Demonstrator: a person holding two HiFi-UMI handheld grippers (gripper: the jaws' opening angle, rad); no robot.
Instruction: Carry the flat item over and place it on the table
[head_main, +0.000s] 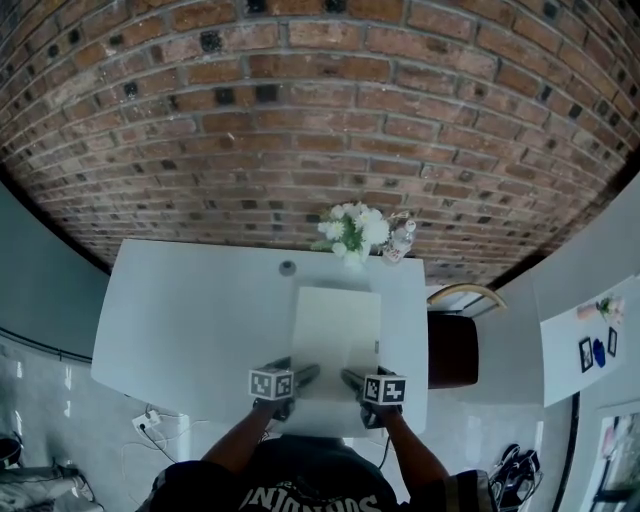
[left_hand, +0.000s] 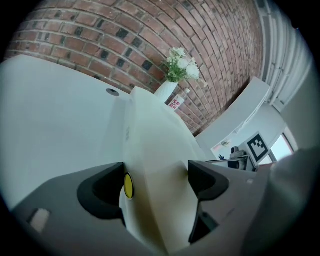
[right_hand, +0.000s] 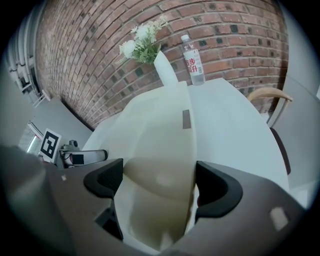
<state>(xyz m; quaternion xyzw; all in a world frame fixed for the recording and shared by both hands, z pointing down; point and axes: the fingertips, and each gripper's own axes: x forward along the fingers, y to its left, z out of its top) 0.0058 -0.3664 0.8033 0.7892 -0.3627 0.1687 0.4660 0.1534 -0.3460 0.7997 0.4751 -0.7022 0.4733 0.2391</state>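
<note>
Gripping the item (head_main: 336, 335) by its near edge with left claw (head_main: 303, 376) and right claw (head_main: 351, 378), each clamped on it, over the surface (head_main: 190, 310) at frame centre. Risks knocking the flowers (head_main: 352, 228) at upper centre if pushed farther, or dropping askew on uneven release.

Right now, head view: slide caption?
Left gripper and right gripper grip the flat white item at the white table, flowers behind.

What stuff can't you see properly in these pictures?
- Bottle label, right gripper view: print too small to read.
- Small round thing on the table, head view: too small to name.
- Flat item underside, every view: hidden, so touching the table or not is unclear.
- Chair, head view: partly behind the table.
</note>
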